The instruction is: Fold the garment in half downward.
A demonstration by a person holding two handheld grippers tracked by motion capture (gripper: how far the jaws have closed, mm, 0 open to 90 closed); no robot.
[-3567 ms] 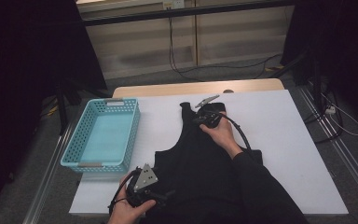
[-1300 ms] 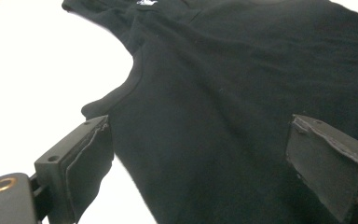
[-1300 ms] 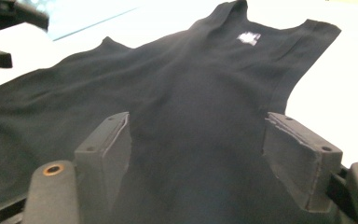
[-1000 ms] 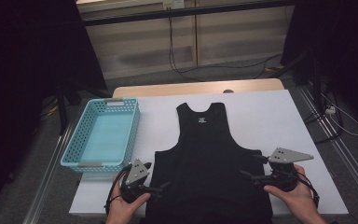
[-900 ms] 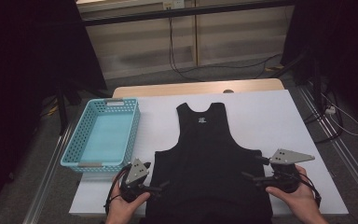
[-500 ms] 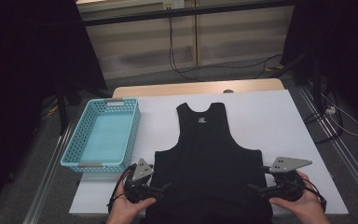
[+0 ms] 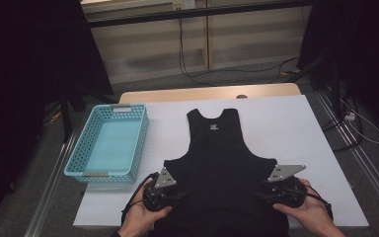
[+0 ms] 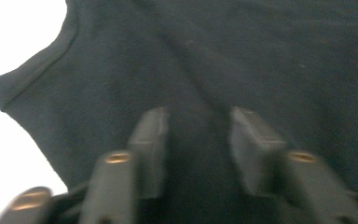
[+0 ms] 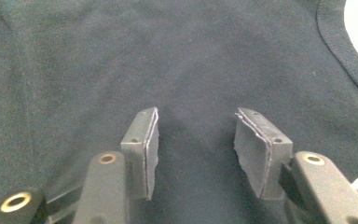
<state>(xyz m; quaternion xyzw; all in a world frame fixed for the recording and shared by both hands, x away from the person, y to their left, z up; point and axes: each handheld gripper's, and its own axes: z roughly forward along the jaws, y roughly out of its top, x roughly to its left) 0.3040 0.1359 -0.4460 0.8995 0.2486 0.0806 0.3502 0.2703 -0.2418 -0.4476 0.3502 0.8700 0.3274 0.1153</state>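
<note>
1. Centrally, the black vest (image 7: 222,163) lies flat on the white table (image 7: 296,128), neck end away from me, hem end at my edge of the table. A small pale label (image 7: 213,127) sits just below its neckline.
2. My left gripper (image 7: 180,195) rests at the vest's lower left side, below the armhole. In the left gripper view the left gripper (image 8: 198,140) has its jaws lying on the dark cloth, a fold of fabric rising between them. These jaws have just been closing; that view is blurred, so I cannot tell whether the pads press the cloth yet.
3. My right gripper (image 7: 260,195) rests at the vest's lower right side, level with the left one. In the right gripper view the right gripper (image 9: 196,140) has its jaws standing apart with vest fabric lying flat between them; the pads do not pinch it. These jaws have also just been closing.
4. My left hand (image 7: 140,217) and right hand (image 7: 308,212) hold the gripper bodies at the near table edge.
5. Container: a light blue perforated basket (image 7: 79,158) stands on the table's left part, just beside the vest's left edge and apart from it. Its floor shows bare; it holds no item.
</note>
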